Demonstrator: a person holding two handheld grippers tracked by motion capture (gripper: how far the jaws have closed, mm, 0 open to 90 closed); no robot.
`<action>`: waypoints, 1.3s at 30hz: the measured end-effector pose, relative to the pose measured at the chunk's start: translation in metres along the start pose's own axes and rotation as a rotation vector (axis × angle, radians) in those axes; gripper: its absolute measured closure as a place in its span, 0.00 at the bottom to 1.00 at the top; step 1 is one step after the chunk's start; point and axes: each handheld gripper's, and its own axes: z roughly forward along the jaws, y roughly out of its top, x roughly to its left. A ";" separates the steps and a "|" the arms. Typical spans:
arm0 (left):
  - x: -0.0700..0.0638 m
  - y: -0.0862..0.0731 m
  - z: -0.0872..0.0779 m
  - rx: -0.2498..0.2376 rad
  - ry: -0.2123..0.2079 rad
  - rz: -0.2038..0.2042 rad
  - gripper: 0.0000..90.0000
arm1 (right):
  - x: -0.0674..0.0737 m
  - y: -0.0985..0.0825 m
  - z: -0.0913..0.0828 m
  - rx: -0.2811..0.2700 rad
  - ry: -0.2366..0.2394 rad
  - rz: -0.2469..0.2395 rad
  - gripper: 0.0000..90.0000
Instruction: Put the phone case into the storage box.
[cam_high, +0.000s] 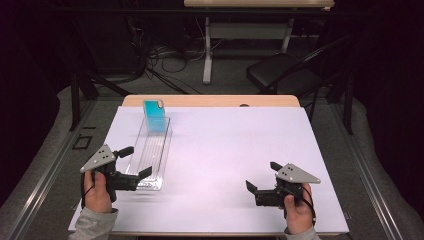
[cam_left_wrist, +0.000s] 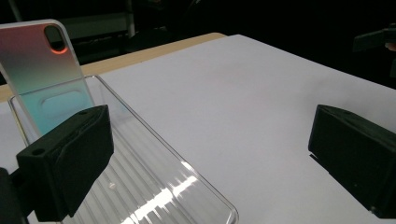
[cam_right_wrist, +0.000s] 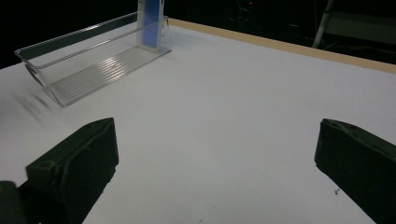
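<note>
One clear tray (cam_high: 152, 150) lies on the white surface (cam_high: 240, 160), its long side running away from the person. A blue phone case (cam_high: 155, 116) stands up at its far end, leaning back. The left tongs (cam_high: 134, 162) are spread wide at the tray's near end. The right tongs (cam_high: 263, 176) are spread wide too, well apart from the tray.

Count: one clear plastic tray (cam_high: 150, 150); one phone case (cam_high: 154, 116) standing in it; one white table (cam_high: 240, 150); two claws, left claw (cam_high: 136, 162), right claw (cam_high: 262, 176); one folding chair (cam_high: 285, 70).
</note>
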 end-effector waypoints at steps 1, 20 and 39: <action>0.000 -0.001 -0.001 -0.005 0.000 -0.004 0.00 | -0.001 -0.002 -0.001 -0.002 -0.002 0.003 0.00; 0.016 -0.030 -0.021 -0.048 0.063 -0.075 0.00 | -0.023 -0.023 -0.007 0.005 -0.053 0.057 0.00; 0.031 -0.041 -0.023 -0.053 0.107 -0.101 0.00 | -0.034 -0.036 0.001 0.022 -0.081 0.107 0.00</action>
